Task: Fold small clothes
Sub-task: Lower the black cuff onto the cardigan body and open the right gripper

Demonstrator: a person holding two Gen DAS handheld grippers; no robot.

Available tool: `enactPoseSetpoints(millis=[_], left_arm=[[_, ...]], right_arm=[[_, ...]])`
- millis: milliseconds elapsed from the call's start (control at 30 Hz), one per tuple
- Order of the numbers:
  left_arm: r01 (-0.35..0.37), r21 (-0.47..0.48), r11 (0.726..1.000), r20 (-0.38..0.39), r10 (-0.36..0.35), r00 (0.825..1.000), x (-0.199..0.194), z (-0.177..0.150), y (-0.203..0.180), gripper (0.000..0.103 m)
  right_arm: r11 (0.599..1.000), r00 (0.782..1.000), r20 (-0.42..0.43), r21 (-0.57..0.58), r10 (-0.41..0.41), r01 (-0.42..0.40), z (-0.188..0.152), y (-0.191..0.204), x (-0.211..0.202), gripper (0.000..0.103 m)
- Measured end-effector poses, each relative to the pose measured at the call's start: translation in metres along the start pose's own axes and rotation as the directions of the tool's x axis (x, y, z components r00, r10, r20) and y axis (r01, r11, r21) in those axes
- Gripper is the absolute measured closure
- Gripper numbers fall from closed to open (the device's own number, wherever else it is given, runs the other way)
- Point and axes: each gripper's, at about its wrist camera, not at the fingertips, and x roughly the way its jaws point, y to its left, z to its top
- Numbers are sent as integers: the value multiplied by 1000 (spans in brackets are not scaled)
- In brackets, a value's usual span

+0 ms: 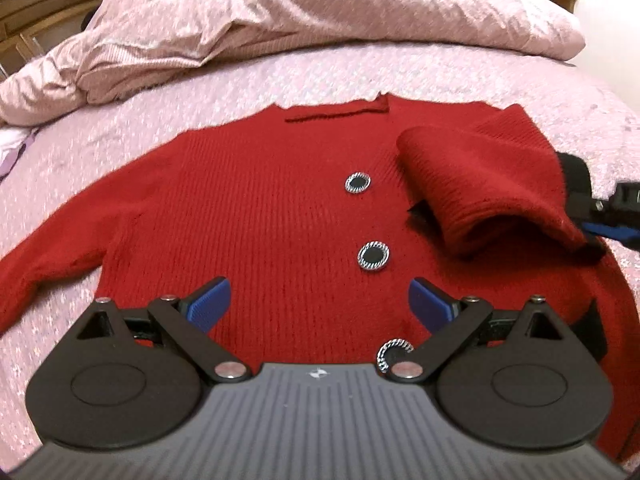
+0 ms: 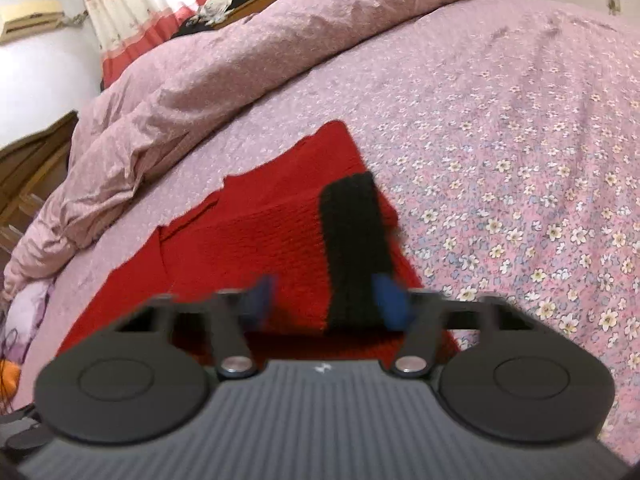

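Note:
A red knit cardigan (image 1: 256,216) with round black-and-silver buttons (image 1: 373,255) lies flat on the pink bedspread (image 1: 360,76). My left gripper (image 1: 320,304) is open and empty, low over the cardigan's hem. The cardigan's right sleeve (image 1: 480,184) is lifted and folded over the body. Its black cuff (image 2: 352,248) lies between the blue pads of my right gripper (image 2: 326,300), which stand wide apart. The right gripper also shows at the right edge of the left wrist view (image 1: 604,224). The left sleeve (image 1: 52,252) lies spread out on the bed.
A rumpled pink duvet (image 1: 280,16) is heaped along the far side of the bed. The floral bedspread (image 2: 520,160) stretches right of the cardigan. Wooden furniture (image 1: 44,4) stands at the far left, and a curtain (image 2: 132,4) hangs behind the bed.

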Motion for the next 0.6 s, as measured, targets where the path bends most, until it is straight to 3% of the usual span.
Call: enactPoseSetpoints(millis=[33, 133, 267, 467, 600], left_arm=[[3, -2, 1000, 0, -3, 1000, 0, 1, 0, 5], [10, -5, 1000, 4, -10, 1000, 1, 3, -2, 5], [4, 72, 997, 47, -7, 999, -5, 5, -15, 5], [29, 208, 978, 127, -57, 990, -18, 15, -52, 5], [56, 277, 959, 132, -96, 987, -17, 17, -77, 5]], right_arm=[[1000, 1000, 1, 6, 13, -13, 1, 0, 0, 89], [996, 996, -21, 10, 89, -89, 2, 3, 1, 93], [988, 988, -18, -10, 156, -156, 3, 12, -4, 91], [994, 994, 4, 23, 106, -106, 11, -3, -24, 90], [998, 999, -13, 36, 43, -42, 13, -16, -31, 89]])
